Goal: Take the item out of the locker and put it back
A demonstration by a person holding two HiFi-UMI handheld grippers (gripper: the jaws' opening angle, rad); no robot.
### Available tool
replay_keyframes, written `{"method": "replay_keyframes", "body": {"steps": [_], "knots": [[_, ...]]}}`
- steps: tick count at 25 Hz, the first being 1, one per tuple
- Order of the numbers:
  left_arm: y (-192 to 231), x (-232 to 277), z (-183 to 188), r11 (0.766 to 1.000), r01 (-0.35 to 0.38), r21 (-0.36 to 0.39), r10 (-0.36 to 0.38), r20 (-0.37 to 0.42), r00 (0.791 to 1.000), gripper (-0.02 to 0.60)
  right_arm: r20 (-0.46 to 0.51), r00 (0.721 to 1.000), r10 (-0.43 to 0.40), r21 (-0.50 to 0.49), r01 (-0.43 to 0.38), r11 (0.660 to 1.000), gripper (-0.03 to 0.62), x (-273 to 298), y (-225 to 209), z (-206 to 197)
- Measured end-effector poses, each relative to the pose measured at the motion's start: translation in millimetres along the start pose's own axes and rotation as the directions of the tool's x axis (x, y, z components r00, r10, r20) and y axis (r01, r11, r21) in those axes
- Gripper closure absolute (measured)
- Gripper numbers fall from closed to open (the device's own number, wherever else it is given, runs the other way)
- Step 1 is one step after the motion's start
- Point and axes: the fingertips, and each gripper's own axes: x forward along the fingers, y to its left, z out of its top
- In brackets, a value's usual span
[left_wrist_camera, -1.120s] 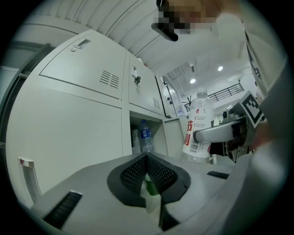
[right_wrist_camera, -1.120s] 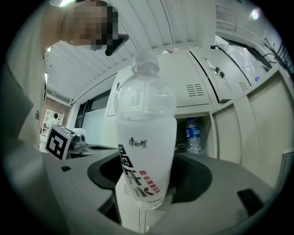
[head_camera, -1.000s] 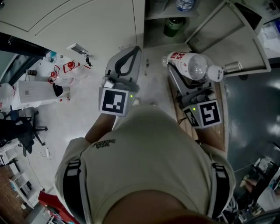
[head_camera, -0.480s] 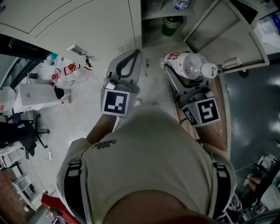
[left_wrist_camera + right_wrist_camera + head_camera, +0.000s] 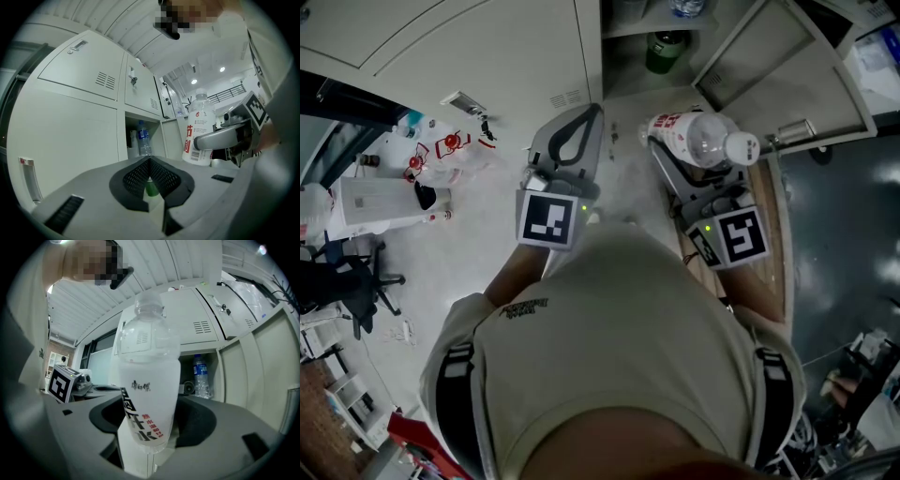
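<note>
1. The white-labelled bottle [image 5: 147,394], clear plastic with red and black print, stands upright just in front of the open locker compartment [image 5: 628,70]. The right gripper [image 5: 149,427] clamps it round the lower body, its jaws spread wide on it.
2. Inside that compartment stands a blue-labelled water bottle [image 5: 200,376], with a green container [image 5: 664,52] below it. A dark round thing beside the water bottle is too dim to name.
3. The compartment's door [image 5: 787,84] hangs swung open to its right, just beyond the held bottle.
4. The left gripper [image 5: 150,161] is held level before the compartment's left edge, jaws closed tip to tip and holding nothing. The green container shows through their hollow.
5. Well left of the compartment, on the floor, lie a white box [image 5: 380,202] and a dark office chair [image 5: 347,281].
</note>
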Motion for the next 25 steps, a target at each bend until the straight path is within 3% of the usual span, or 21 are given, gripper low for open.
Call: {"method": "replay_keyframes", "body": {"steps": [17,25], "knots": [[12,3,-3,1.000,-0.019,0.009,0.019,-0.012,1.000,0.568,-0.062,0.998,0.005,0.027,-0.004,1.000,0.286,9,-4,-19],[16,15,-6,1.000,-0.009,0.001,0.009,-0.024,1.000,0.568,-0.071,0.997,-0.020,-0.028,0.018,0.999,0.286,31,-25,-14]]}}
